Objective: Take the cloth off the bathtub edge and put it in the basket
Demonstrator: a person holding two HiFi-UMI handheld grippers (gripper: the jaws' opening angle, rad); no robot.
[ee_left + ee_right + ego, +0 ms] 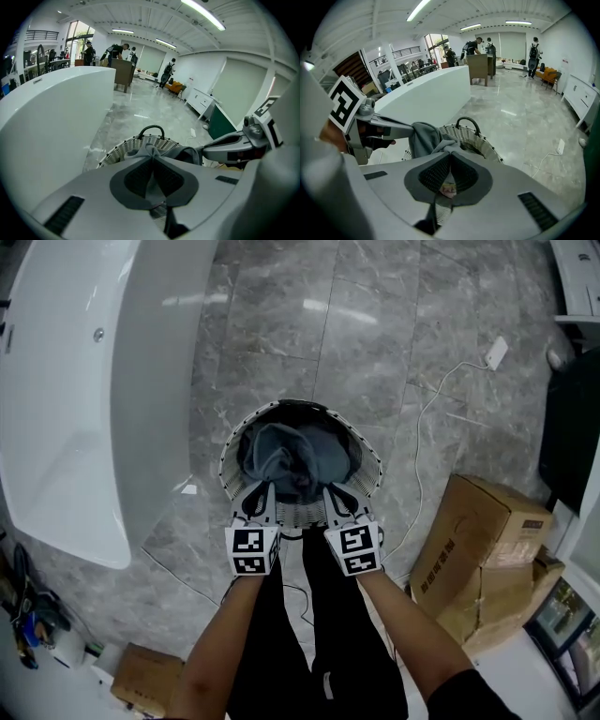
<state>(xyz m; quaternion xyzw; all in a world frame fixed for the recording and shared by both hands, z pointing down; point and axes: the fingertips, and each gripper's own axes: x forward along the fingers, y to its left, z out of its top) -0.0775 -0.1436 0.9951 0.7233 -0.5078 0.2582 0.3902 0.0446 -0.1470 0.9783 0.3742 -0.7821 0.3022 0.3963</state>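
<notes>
A grey cloth hangs bunched inside the round white wicker basket on the floor. My left gripper is shut on the cloth's near left edge, and my right gripper is shut on its near right edge. In the left gripper view a fold of the cloth is pinched between the dark pads, with the basket just beyond. The right gripper view shows the cloth clamped the same way over the basket. The white bathtub stands at the left, with no cloth on its edge.
Cardboard boxes are stacked at the right, and a small one lies at the lower left. A white cable with a plug runs across the grey tiled floor. The person's dark trousers are directly below the basket.
</notes>
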